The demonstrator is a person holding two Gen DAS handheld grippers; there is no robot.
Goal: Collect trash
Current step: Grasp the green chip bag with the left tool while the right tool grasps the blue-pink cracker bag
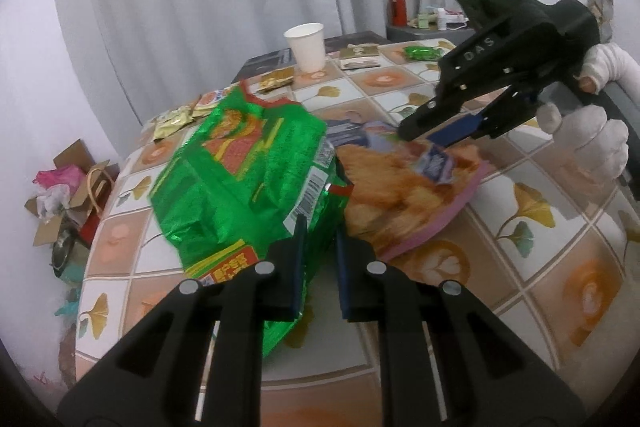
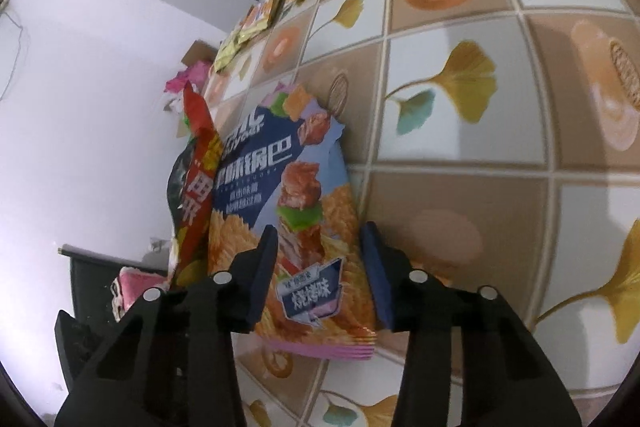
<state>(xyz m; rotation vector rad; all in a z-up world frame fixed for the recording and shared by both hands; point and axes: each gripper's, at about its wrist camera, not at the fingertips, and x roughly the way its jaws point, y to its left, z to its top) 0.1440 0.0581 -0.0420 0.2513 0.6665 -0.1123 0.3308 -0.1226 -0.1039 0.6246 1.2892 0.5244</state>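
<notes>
Left tongs [image 1: 318, 247] narrowed, clamped on green snack bag [image 1: 244, 171] over bench [image 1: 520, 259]. Right tongs [image 2: 320, 267] spread wide, straddling blue-orange chip bag [image 2: 296, 195] lying flat on bench beside the green one. Farther back: paper cup [image 1: 306, 47], small wrappers [image 1: 276, 79].

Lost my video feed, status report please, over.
Left gripper shut on green snack bag, lifted. Right gripper open, straddling crisp bag flat on table. Paper cup, small wrappers beyond.
</notes>
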